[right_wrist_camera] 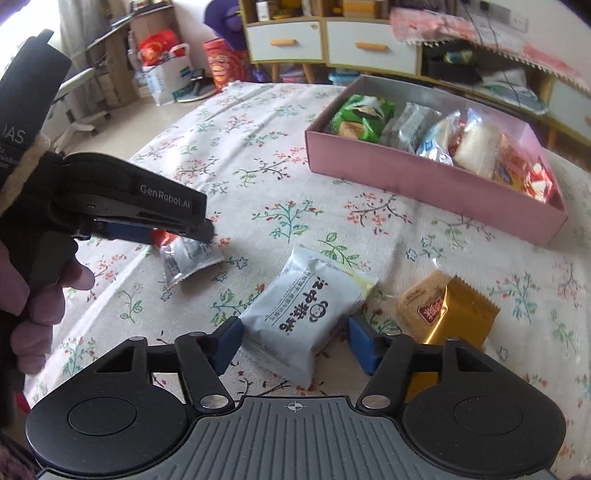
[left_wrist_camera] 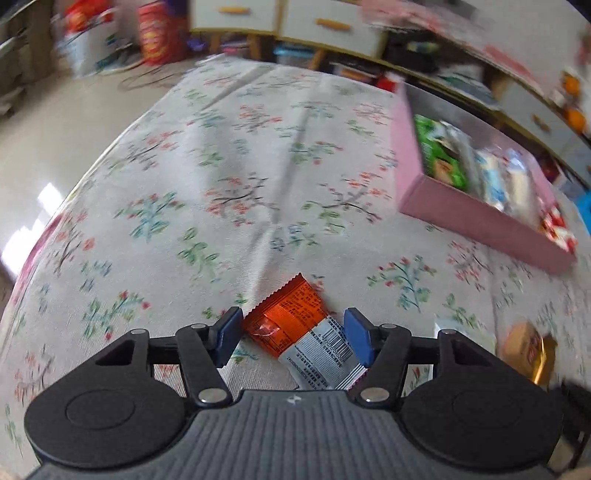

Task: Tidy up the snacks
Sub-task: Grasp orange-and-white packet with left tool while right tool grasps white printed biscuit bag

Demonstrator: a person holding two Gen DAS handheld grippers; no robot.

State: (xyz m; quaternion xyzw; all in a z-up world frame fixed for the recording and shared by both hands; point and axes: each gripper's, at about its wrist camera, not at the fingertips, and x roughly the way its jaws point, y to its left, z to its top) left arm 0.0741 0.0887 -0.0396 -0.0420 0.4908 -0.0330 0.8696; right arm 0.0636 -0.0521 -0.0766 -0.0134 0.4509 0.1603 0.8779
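Claws pinch crinkly foil packets.

Looking across a cluttered, daylit room

I am facing white drawers with orange handles on wooden legs, a long low cabinet running off to my right under a pink cloth. Daylight is glaring on the pale floor, and red bags are sitting by a desk at left.
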